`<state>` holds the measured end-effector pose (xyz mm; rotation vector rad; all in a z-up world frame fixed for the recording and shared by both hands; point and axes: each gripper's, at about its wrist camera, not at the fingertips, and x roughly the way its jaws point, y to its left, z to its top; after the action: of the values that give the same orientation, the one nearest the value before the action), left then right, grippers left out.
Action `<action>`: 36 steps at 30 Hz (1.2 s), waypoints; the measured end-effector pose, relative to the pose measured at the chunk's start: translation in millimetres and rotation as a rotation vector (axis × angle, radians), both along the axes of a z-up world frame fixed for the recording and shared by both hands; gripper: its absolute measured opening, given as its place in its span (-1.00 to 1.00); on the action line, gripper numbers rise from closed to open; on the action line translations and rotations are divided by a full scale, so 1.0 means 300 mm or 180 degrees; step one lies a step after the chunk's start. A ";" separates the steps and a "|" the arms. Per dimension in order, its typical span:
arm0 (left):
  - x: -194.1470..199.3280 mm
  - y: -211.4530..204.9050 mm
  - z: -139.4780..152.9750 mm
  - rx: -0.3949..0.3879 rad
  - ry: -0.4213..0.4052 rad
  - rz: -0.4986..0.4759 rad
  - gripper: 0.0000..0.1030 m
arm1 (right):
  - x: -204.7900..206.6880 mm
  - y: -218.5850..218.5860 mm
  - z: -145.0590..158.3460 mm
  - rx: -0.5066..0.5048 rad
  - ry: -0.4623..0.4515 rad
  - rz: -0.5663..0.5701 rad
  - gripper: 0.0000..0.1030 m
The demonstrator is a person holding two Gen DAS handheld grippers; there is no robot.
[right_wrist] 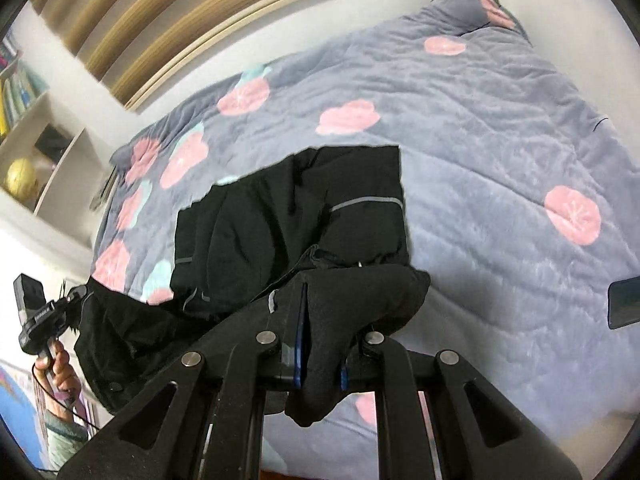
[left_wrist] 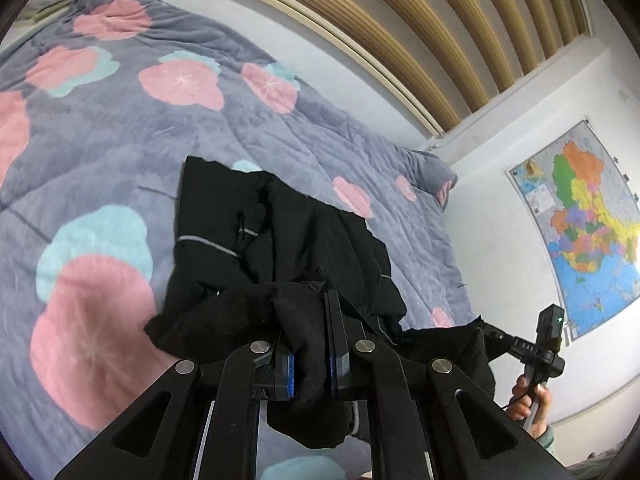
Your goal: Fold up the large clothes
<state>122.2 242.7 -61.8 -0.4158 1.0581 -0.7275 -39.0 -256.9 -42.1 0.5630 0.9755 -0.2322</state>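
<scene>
A large black garment (left_wrist: pixel 280 240) with thin grey stripes hangs lifted above the bed, its far end still trailing on the quilt. My left gripper (left_wrist: pixel 310 344) is shut on a bunched black edge of it, cloth squeezed between the blue pads. In the right wrist view the same black garment (right_wrist: pixel 288 220) stretches away from my right gripper (right_wrist: pixel 320 344), which is shut on another bunched edge. Each view shows the other gripper at its side: the right one (left_wrist: pixel 544 344) held in a hand, and the left one (right_wrist: pixel 36 312) likewise.
A grey quilt (left_wrist: pixel 120 128) with pink and teal flowers covers the bed. A wooden slatted headboard (left_wrist: pixel 400 32) runs along the wall. A coloured map (left_wrist: pixel 580 216) hangs on the wall, shelves (right_wrist: pixel 36 148) stand at one side, and a dark phone-like object (right_wrist: pixel 624 304) lies on the quilt.
</scene>
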 end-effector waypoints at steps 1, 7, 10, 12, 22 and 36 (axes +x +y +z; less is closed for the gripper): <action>0.025 -0.005 0.003 -0.0006 -0.0002 -0.0024 -0.78 | 0.018 -0.008 0.006 -0.0018 -0.0010 -0.0037 -0.70; 0.143 -0.046 0.014 -0.0028 -0.0041 -0.0054 -0.78 | 0.141 -0.078 0.019 -0.0044 -0.0033 -0.0205 -0.70; 0.218 -0.060 0.003 -0.0044 0.0002 0.0022 -0.78 | 0.226 -0.139 0.009 0.0018 -0.0028 -0.0296 -0.70; 0.282 -0.066 -0.016 -0.0053 0.0047 0.0108 -0.78 | 0.280 -0.179 -0.009 0.0047 -0.0001 -0.0347 -0.70; 0.573 -0.167 -0.238 0.0316 0.0404 0.0426 -0.78 | 0.649 -0.369 -0.276 0.0286 0.0399 -0.0438 -0.70; 0.815 -0.371 -0.708 0.0977 0.1257 0.0447 -0.75 | 0.924 -0.457 -0.721 0.0750 0.1090 -0.0526 -0.05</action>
<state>366.7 131.4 -274.4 -0.3708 1.4716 -0.3534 238.2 -394.0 -258.2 0.8395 1.2994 -0.3723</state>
